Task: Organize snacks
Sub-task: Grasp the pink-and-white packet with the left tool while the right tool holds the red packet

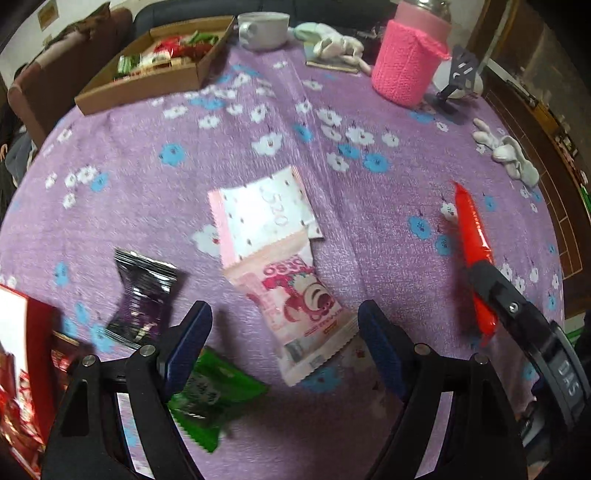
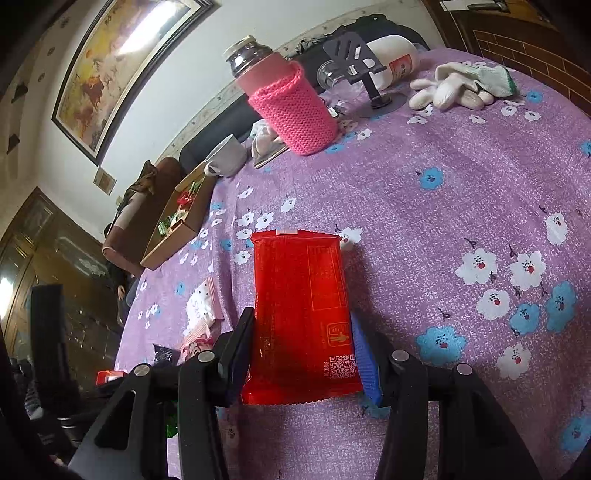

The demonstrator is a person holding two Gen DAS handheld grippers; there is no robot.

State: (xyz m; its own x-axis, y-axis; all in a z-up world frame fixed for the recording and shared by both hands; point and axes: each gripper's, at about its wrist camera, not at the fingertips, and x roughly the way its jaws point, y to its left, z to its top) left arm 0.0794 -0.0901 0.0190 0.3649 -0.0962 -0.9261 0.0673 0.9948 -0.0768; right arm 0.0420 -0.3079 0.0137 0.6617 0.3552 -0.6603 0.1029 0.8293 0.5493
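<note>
Right gripper [image 2: 301,354] clamped on a red snack packet [image 2: 301,310], blue pads [image 2: 364,362] pressing both long edges near the end with the QR code. Long axis of the packet running straight ahead along the fingers, crimped far end pointing toward the cardboard tray [image 2: 173,236] and the pink knitted cup sleeve [image 2: 295,110]. Held above the purple flowered tablecloth [image 2: 461,206]; printed back face turned up to the camera. Seen edge-on from the left wrist view as a thin red strip [image 1: 472,240] jutting from the black body of the right tool, tip aimed up the table toward the sleeve [image 1: 406,62].

Left gripper [image 1: 284,332] spread wide, nothing between the fingers, hovering over loose packets. Directly ahead of it, a pink bear-print packet [image 1: 295,310], long axis angled slightly left of the fingers' line, overlapped at its far end by a white dotted packet [image 1: 258,218]. Left of the bear-print packet, a dark purple packet [image 1: 144,299], twisted at the waist. Under the left finger, a green packet [image 1: 210,395]. At the left edge, a red box [image 1: 22,369], only partly in view.

Beyond the bear-print packet, at the far left of the table, the cardboard tray [image 1: 207,70] already holding red and green snacks. Right of the tray, a grey mug [image 1: 262,29], then the sleeve, then a black phone stand [image 1: 458,77]. White gloves [image 1: 513,158] near the table's right rim.
</note>
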